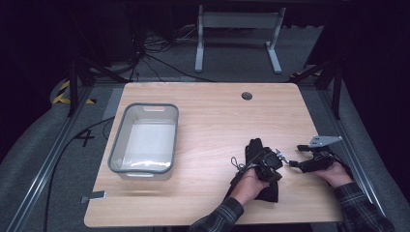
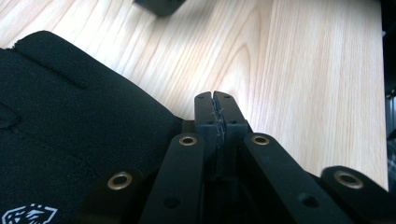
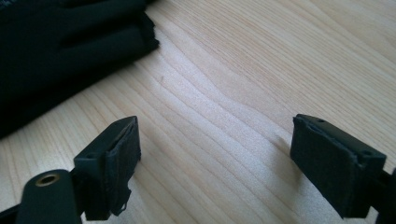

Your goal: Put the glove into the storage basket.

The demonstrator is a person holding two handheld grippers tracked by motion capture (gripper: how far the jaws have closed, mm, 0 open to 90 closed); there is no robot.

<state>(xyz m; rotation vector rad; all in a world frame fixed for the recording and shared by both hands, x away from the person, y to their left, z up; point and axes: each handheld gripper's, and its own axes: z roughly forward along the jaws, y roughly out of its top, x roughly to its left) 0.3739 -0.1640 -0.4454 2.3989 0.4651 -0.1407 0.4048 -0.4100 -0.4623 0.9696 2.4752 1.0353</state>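
A: Where is the black fabric glove (image 1: 255, 166) now?

B: It lies flat on the light wooden table (image 1: 208, 116), near the front edge on the right side, well apart from the clear plastic bin with the grey rim (image 1: 145, 138) on the left. The left gripper (image 1: 270, 164) sits on top of it.

A: Does the left gripper (image 2: 215, 100) hold it?

B: I think not. In the left gripper view the two pads are pressed together with nothing between them, and the glove (image 2: 70, 135) is just beside the jaws, not inside. So it is clenched on itself.

A: And the right gripper (image 1: 294, 163)?

B: Its jaws stand wide apart over bare wood. In the right gripper view the fingertips (image 3: 116, 154) have no cloth between them; the glove (image 3: 70, 51) is to the upper left, near but not touching.

A: What could go wrong from here?

B: If the left hand lifts now, I judge the glove stays on the table, because no fabric is pinched. Also, if the closed jaws push along the cloth, it may bunch or slide toward the front edge. The right gripper may close on wood only, because a thin flat edge is difficult to catch.
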